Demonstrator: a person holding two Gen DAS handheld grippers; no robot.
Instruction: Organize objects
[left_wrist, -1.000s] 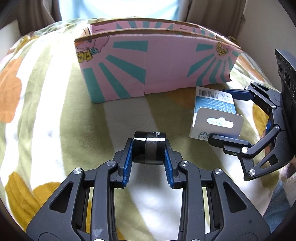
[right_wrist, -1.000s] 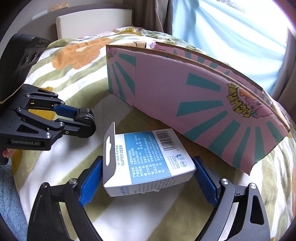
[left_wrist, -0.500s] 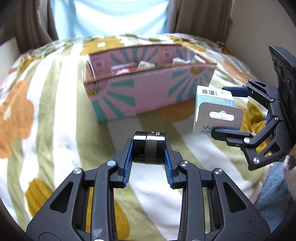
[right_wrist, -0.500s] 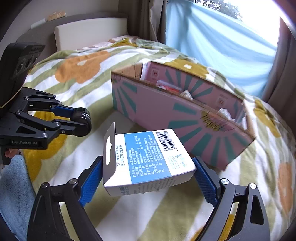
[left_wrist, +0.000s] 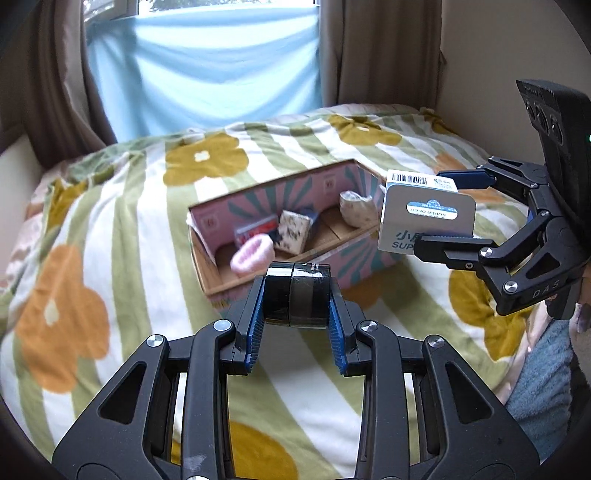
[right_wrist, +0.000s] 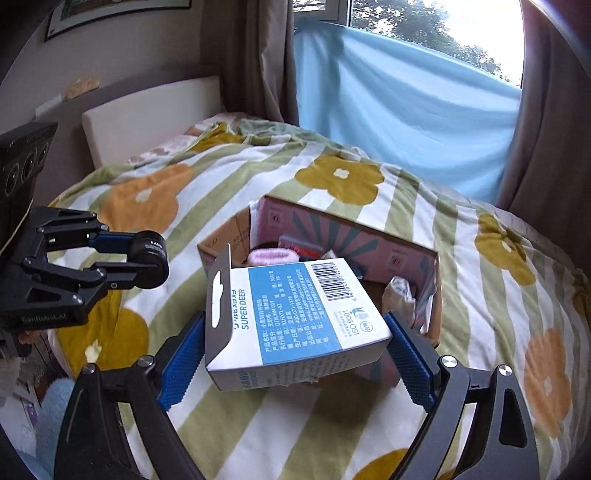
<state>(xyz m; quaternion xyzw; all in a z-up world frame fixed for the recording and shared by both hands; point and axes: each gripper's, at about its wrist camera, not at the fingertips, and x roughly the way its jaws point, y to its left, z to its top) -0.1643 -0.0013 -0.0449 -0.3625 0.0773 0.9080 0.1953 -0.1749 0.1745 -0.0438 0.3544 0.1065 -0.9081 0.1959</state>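
A big blanket (left_wrist: 122, 229) with green stripes and orange and yellow flowers covers the bed. On it sits a long pink box (left_wrist: 258, 236) with its top open. Inside the box lie a fluffy pink thing (left_wrist: 253, 254), a small speckled packet (left_wrist: 293, 230) and a crumpled bag (left_wrist: 356, 208).

The right gripper (right_wrist: 295, 354) is held up in the air above the near edge of the box. Its blue fingers (right_wrist: 410, 365) pinch a blue and white carton (right_wrist: 295, 325) from both sides, lying flat. The left gripper (left_wrist: 296, 325) is also up above the blanket, just in front of the box. Its fingers (left_wrist: 255, 325) squeeze a small black round roll (left_wrist: 297, 295) tight.
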